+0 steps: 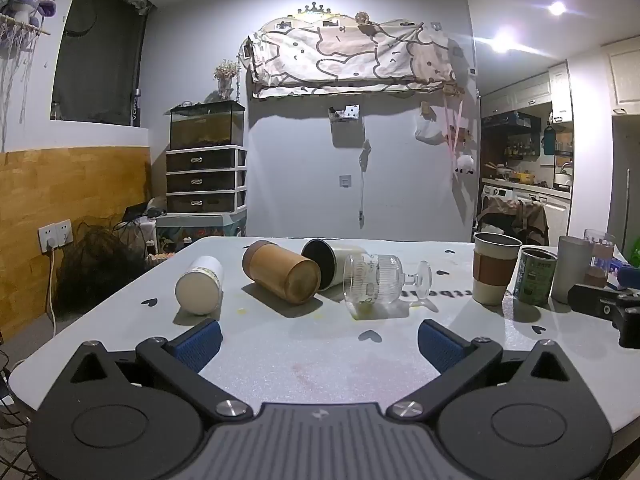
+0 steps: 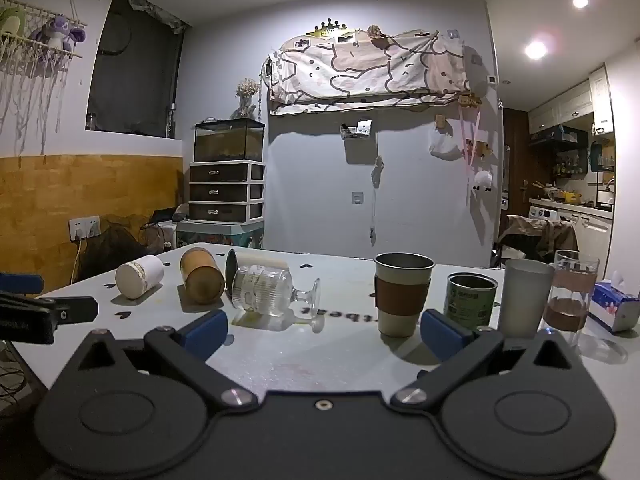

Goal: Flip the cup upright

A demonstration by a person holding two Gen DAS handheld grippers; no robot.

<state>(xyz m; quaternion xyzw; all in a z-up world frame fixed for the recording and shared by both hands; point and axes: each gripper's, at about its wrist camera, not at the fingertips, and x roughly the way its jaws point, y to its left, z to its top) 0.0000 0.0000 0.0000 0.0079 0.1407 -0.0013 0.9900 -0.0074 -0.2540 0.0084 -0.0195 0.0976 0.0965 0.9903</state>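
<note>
Several cups lie on their sides on the white table (image 1: 304, 364): a white paper cup (image 1: 200, 285), a brown wooden cup (image 1: 282, 271), a cream cup with a dark inside (image 1: 330, 260) and a clear ribbed stemmed glass (image 1: 378, 282). They also show in the right wrist view: the white cup (image 2: 140, 277), the brown cup (image 2: 202, 276), the glass (image 2: 268, 290). My left gripper (image 1: 319, 343) is open and empty, short of the glass. My right gripper (image 2: 325, 330) is open and empty, between the glass and an upright sleeved cup (image 2: 402, 294).
Upright at the right stand the sleeved cup (image 1: 494, 268), a green tin (image 1: 534, 276), a frosted tumbler (image 1: 572, 268) and a glass with brown liquid (image 2: 572, 292). A blue tissue pack (image 2: 614, 304) lies at the far right. Each gripper's body shows at the other view's edge.
</note>
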